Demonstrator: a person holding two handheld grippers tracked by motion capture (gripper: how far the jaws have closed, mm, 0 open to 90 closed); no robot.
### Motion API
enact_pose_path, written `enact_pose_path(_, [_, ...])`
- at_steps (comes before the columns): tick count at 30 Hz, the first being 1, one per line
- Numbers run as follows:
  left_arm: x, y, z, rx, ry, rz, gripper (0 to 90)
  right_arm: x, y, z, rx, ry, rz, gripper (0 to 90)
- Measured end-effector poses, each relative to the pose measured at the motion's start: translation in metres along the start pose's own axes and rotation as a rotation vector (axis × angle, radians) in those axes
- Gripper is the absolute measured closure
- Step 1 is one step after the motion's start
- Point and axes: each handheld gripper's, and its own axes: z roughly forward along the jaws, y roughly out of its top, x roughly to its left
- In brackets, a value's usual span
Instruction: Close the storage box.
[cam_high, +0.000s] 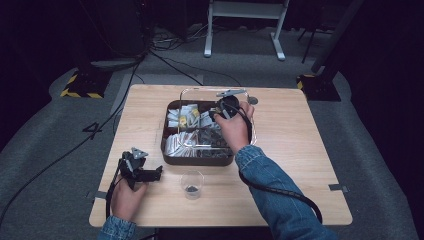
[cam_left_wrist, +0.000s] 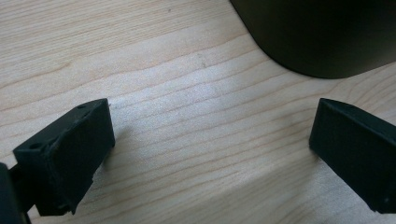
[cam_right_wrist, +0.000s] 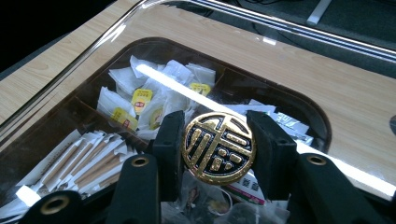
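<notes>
1. Two jaws, one knob: the right gripper is clamped on the round gold-and-black knob of the clear lid, a jaw on each side. The lid sits over the dark tray of sachets and paper-wrapped sticks, mid-desk. I can't tell whether it's seated or just off the rim.
2. My guess is the step is handling the lid by that knob. Keep the squeeze centred. A round knob will probably try to roll out if the jaws sit off-middle.
3. Move it straight up or down and keep it level. A clear lid hanging from one point will likely tip, and an edge could catch the tray wall.
4. The left gripper rests near the desk's left front, jaws wide apart with nothing between them, just beside the tray's corner. It could steady the tray if it slides.
5. Mind the small clear cup standing in front of the tray, something dark in its bottom. Don't swing the lid or a sleeve through it.
</notes>
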Motion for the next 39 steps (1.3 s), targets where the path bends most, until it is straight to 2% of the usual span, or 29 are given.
enact_pose_path(15, [0.0, 0.0, 0.0, 0.002, -0.001, 0.002, 0.4, 0.024, -0.004, 0.027, 0.034, 0.009, 0.009, 58.8])
enact_pose_path(39, [0.0, 0.0, 0.0, 0.003, 0.0, 0.002, 0.4, 0.038, -0.018, 0.055, 0.081, -0.01, 0.007, 58.8])
